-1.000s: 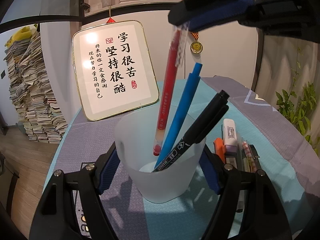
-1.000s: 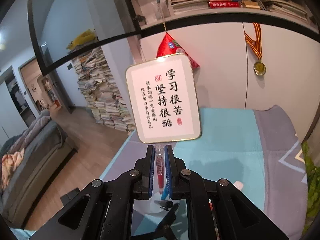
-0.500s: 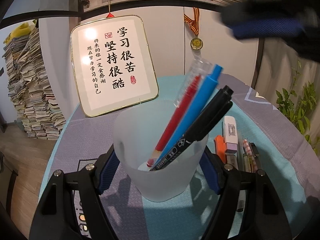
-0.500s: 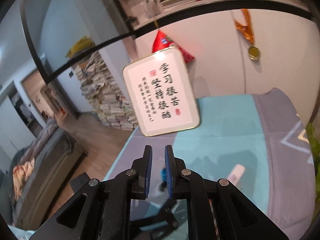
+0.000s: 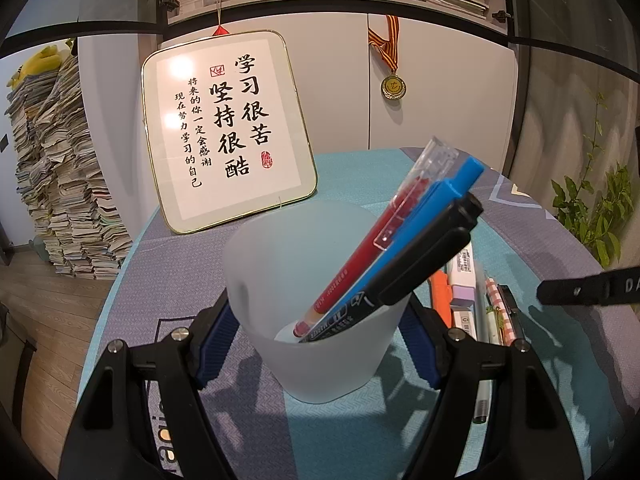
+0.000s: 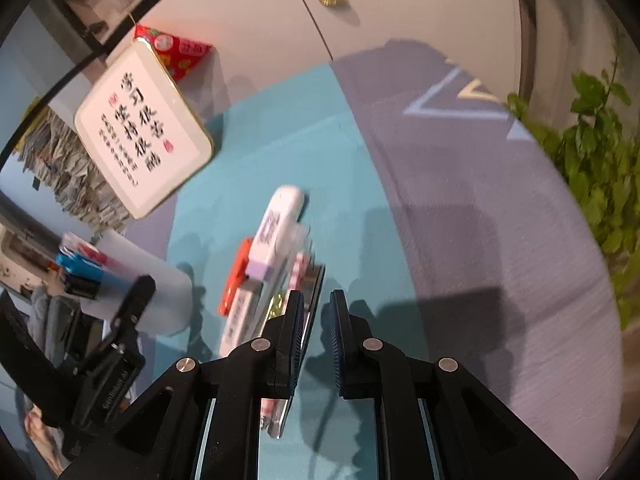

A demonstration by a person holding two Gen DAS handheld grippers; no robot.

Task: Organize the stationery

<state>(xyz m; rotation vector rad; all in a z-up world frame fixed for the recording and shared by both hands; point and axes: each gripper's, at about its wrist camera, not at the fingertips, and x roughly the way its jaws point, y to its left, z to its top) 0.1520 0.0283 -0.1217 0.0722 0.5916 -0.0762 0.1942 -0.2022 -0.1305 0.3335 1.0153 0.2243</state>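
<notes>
Cup [image 5: 320,344] base: I can't see the pen tips through the frosted wall.
Loose stationery row [image 5: 484,312]: near ends hidden behind my left claw's [image 5: 316,340] arm.
Right view: smeared; framed sign's [image 6: 140,136] small characters unreadable.
Black bar [image 5: 588,288] at right: cut by the edge.

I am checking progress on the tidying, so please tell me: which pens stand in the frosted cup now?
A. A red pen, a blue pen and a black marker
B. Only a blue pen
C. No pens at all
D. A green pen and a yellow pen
A: the frosted cup holds a red pen, a blue pen and a black marker, all leaning right.
</notes>
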